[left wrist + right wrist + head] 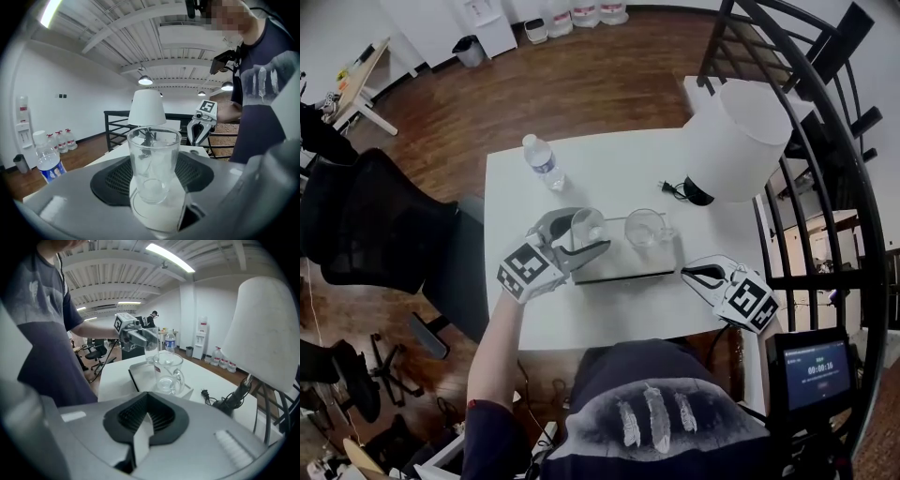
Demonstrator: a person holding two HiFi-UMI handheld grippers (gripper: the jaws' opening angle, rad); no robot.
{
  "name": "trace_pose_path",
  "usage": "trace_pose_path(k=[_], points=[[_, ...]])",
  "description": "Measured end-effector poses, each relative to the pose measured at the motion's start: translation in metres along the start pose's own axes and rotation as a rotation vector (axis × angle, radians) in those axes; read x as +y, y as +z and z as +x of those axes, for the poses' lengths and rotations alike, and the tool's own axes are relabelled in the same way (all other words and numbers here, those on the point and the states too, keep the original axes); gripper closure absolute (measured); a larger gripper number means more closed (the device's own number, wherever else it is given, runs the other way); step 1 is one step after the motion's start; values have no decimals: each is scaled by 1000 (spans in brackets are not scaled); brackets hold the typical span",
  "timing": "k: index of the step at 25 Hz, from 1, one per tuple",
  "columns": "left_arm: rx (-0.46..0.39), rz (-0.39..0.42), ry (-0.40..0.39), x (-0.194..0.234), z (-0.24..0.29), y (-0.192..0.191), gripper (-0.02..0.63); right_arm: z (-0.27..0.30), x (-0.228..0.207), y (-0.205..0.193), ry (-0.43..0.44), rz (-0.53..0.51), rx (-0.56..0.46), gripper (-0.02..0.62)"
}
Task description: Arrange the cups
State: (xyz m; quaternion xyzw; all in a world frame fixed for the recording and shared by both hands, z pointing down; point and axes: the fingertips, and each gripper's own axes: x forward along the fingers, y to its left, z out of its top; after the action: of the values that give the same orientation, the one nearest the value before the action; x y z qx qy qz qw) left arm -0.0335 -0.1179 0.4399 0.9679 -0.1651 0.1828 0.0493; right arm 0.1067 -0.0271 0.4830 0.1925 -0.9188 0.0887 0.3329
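l tongs (578,236) clamped on clear tumbler (153,164) at left end of tray (623,276). mug (645,227) already on tray's right half. r tongs (705,274) closed, empty, nr tabletop (517,309) front-right corner. approx halfway: tumbler not yet released.

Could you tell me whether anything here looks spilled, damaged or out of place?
Nothing is spilled or broken: the glass tumbler and the glass mug are upright. Only the lamp's plug lies unplugged on the table.
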Motion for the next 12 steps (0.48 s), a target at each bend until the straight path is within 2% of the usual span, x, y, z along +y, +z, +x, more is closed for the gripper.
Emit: trace_pose_path(k=[12], points=[[59, -25, -48, -4, 16, -39, 330, -1, 0, -5, -3, 15, 24, 592]])
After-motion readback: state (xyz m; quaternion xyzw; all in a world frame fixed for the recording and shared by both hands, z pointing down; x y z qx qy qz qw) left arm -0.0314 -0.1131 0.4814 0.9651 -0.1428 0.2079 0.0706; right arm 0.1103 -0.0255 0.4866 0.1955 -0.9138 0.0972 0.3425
